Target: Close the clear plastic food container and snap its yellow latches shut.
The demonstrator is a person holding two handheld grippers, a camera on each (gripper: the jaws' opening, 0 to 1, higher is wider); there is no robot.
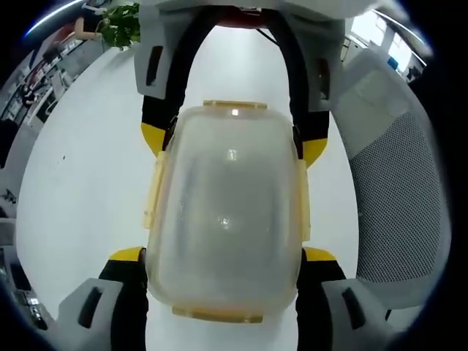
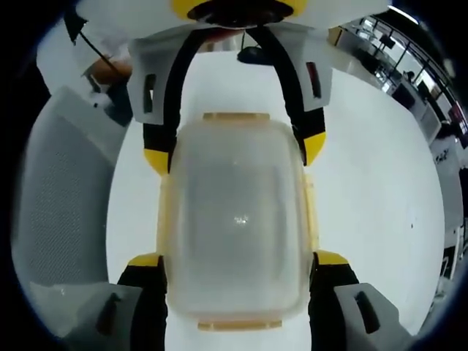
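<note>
Left gripper view: we see the container [image 1: 225, 212] on the white table [image 1: 80, 197], lid on. Our left gripper [image 1: 224, 257] has its 2 jaws spread wide, 1 on each long side of the container, yellow tips just beside its near corners; contact we cannot tell. The right gripper [image 1: 234, 142] faces us from the container's far end, jaws spread the same way around the far corners. Yellow latches [image 1: 153, 191] run along all 4 sides; whether they are snapped we cannot tell. A mesh chair [image 1: 398, 205] stands beside the container.

Right gripper view: same container [image 2: 238, 219], seen from the other end, between the right gripper [image 2: 240, 263] near and the left gripper [image 2: 234, 150] far, both spread.

Risk, our judgement: pressing 1 latch alone could tip or slide the container on the smooth table, or leave the lid unseated.
</note>
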